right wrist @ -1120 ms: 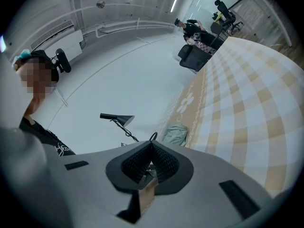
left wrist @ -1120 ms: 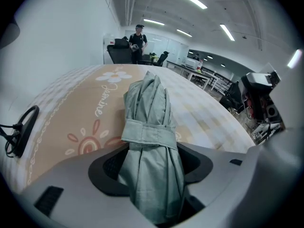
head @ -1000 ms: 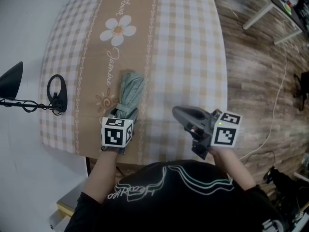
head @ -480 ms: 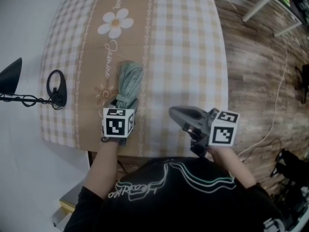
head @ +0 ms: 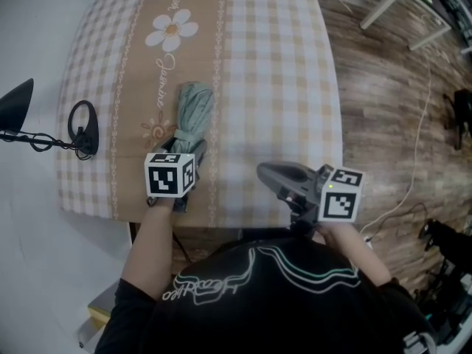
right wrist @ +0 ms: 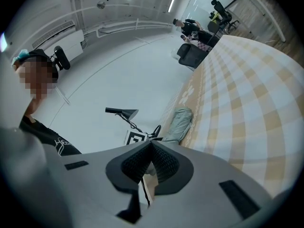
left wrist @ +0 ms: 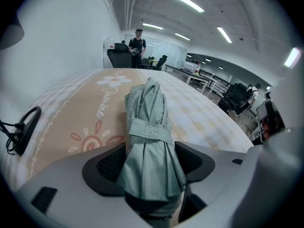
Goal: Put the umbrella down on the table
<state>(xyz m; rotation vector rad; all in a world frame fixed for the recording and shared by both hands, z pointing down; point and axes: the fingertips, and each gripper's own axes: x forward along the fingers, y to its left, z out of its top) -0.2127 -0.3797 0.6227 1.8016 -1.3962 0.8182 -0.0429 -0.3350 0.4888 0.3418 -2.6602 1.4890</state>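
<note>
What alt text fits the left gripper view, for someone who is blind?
A folded grey-green umbrella lies on a patterned tablecloth, between the fingers of the left gripper, which have just been opening. An office stretches behind.

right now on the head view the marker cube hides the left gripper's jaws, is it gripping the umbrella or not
observer: In the left gripper view the left gripper has its jaws spread wide. They have just been opening, and the umbrella sits between them with the pads not seeming to press on it.
operator: is the umbrella tied shut or coming loose
observer: It is tied shut. A strap is wrapped around the folded canopy, and its far end lies on the table.
operator: anything in the right one
observer: No. The right gripper view shows the right gripper with its jaws together and nothing between them.
</note>
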